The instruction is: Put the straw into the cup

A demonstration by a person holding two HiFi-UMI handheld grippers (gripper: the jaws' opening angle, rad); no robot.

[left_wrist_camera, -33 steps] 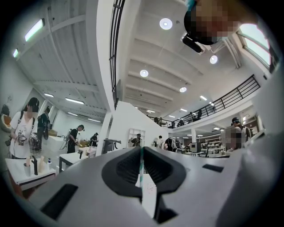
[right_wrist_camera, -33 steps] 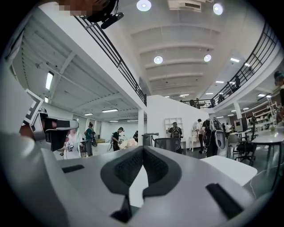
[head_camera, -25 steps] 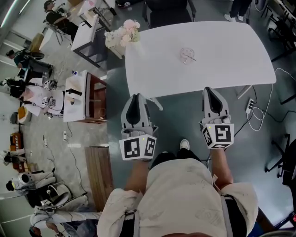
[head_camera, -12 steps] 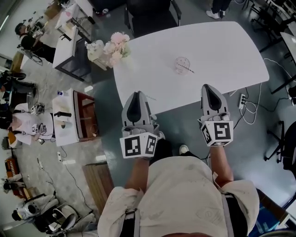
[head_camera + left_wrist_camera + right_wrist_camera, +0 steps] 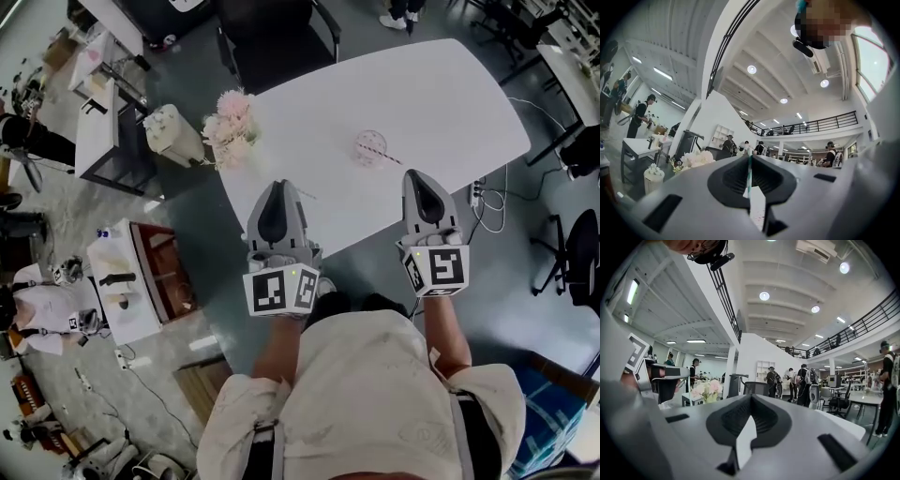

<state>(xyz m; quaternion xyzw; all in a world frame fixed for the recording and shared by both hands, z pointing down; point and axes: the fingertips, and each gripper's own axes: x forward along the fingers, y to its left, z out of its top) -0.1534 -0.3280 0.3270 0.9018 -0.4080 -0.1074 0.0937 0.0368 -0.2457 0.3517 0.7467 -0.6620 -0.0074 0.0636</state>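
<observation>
A clear cup (image 5: 369, 147) stands near the middle of the white table (image 5: 450, 103) in the head view. A thin red-and-white striped straw (image 5: 386, 156) lies slanted across its rim; I cannot tell whether its end is inside. My left gripper (image 5: 278, 187) hovers over the table's near edge, well short and left of the cup. My right gripper (image 5: 418, 176) hangs at the near edge, just right of the cup's line. Both sets of jaws are together. A thin pale teal line shows in the seam of the left gripper (image 5: 749, 161). The seam of the right gripper (image 5: 750, 399) holds nothing.
A pink flower bunch (image 5: 230, 127) sits at the table's left corner, and a dark chair (image 5: 277, 42) stands behind the table. Cables and a power strip (image 5: 478, 192) lie on the floor at the right. A small thin item (image 5: 302, 194) lies by the left gripper.
The table and cup have slid down and toward me in the head view. Both grippers, earlier over the floor, now reach the table's near edge. Their jaws stay together.
</observation>
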